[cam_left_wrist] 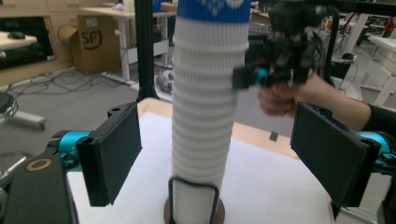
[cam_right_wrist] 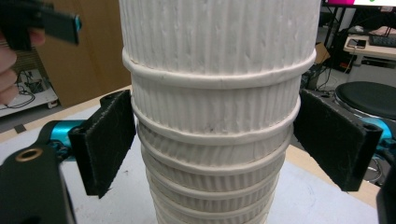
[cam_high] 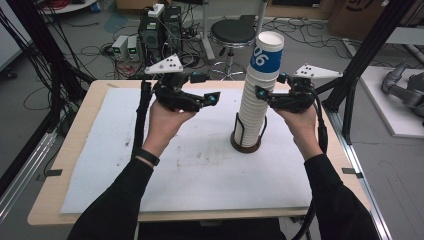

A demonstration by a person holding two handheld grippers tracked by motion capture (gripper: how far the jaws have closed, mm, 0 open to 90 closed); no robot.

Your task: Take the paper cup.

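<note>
A tall stack of white ribbed paper cups (cam_high: pixel 255 100) stands in a dark round wire holder (cam_high: pixel 246 142) on the white mat; the top cup has a blue band. My right gripper (cam_high: pixel 261 92) is at the stack's right side, about mid-height. In the right gripper view the stack (cam_right_wrist: pixel 215 93) sits between the jaws of my right gripper (cam_right_wrist: pixel 212 135), which is open with its pads (cam_right_wrist: pixel 105 140) close against the ribbed sides. My left gripper (cam_high: pixel 212 98) is held left of the stack, apart from it. It is open (cam_left_wrist: pixel 215 140), with the stack (cam_left_wrist: pixel 203 107) farther off between its jaws.
The white mat (cam_high: pixel 150 165) covers most of a wooden table (cam_high: pixel 75 150). A black stool (cam_high: pixel 232 32) stands behind the table, with computers and cables on the floor. A black frame post (cam_high: pixel 360 55) rises at the right.
</note>
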